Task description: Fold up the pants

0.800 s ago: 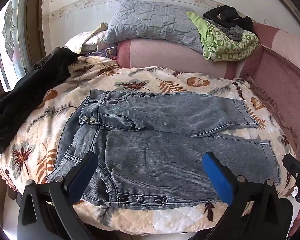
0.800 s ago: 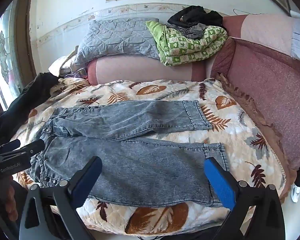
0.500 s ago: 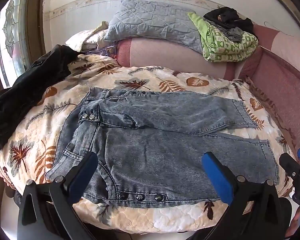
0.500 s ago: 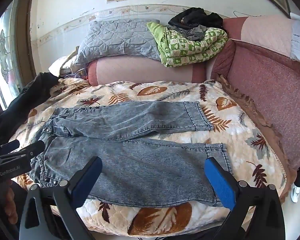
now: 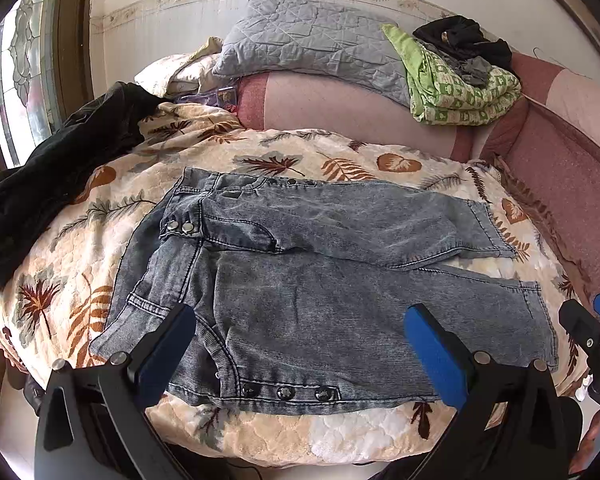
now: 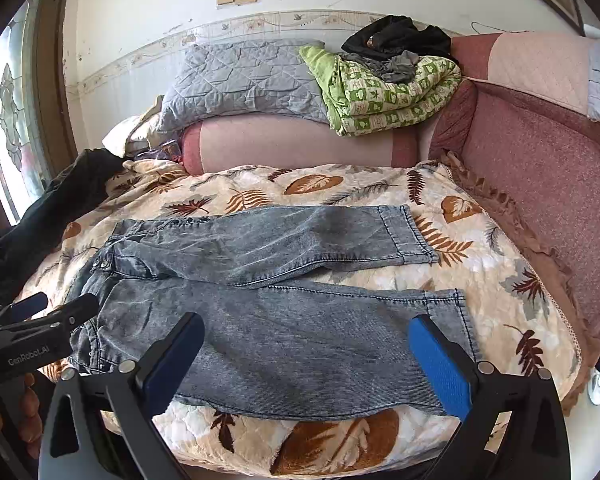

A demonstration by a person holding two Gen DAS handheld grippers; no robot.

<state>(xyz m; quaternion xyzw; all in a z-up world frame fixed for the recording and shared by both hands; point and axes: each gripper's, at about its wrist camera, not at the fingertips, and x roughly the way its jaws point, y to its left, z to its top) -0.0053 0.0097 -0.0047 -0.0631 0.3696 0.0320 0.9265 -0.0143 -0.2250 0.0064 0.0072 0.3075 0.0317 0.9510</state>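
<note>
Faded grey-blue denim pants [image 5: 320,280] spread flat on bed's cream leaf-print quilted cover [image 5: 80,280], waist left. Grey quilted pillow [image 5: 312,52], green patterned blanket [image 5: 460,88] along white wall behind. Left gripper [image 5: 300,344], right gripper [image 6: 308,352] both released, empty, above near edge.

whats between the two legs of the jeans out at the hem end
A bare wedge of the leaf-print quilt shows between the jeans' legs, clearest in the right wrist view.

A home bedroom: a bed [image 6: 500,264] under a leaf-print quilt fills mid-frame. At upper centre lie a grey pillow [image 6: 244,80] and folded green blanket [image 6: 384,92]; a patterned-glass window [image 6: 12,112] stands far left.
</note>
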